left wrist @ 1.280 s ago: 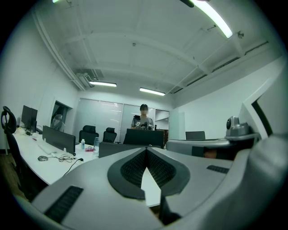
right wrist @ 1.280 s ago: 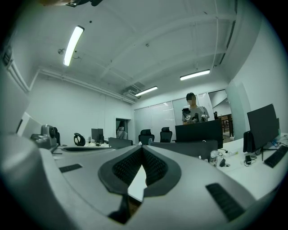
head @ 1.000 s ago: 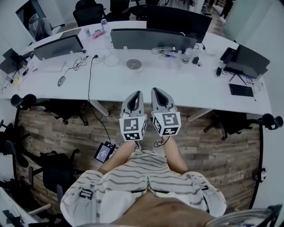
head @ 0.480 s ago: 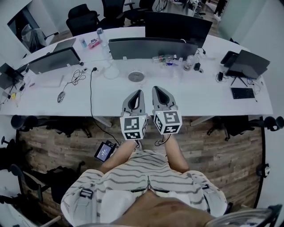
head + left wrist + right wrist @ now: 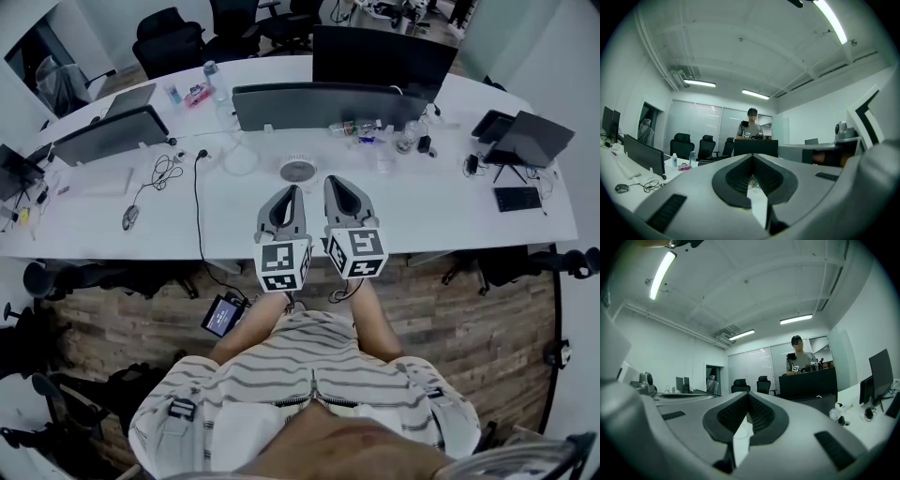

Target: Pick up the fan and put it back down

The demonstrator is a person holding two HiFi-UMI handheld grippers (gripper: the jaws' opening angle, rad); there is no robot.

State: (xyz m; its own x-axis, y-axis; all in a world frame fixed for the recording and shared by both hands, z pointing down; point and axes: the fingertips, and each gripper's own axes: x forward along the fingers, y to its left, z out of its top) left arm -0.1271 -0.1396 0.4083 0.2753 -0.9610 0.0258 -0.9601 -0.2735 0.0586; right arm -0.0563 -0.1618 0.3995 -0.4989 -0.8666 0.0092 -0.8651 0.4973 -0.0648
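Observation:
A small round fan (image 5: 297, 171) stands on the long white desk (image 5: 216, 202), in front of the wide dark monitor (image 5: 323, 103). My left gripper (image 5: 292, 194) and right gripper (image 5: 331, 182) are held side by side and level, pointing at the desk, with their tips just short of the fan. Neither touches it. In the left gripper view the jaws of the left gripper (image 5: 752, 157) meet at the tip with nothing between them. In the right gripper view the right gripper (image 5: 747, 396) is likewise shut and empty. The fan is hidden behind the jaws in both gripper views.
More monitors (image 5: 101, 138), a laptop (image 5: 527, 139), a keyboard (image 5: 517, 199), bottles (image 5: 354, 127), a mouse (image 5: 129, 217) and a black cable (image 5: 196, 202) lie on the desk. Office chairs (image 5: 167, 40) stand behind it. A person (image 5: 751, 126) stands at the far side.
Both grippers have moved forward together from over the wooden floor to over the desk's near edge. The fan now lies much closer to their tips. The jaws stayed shut.

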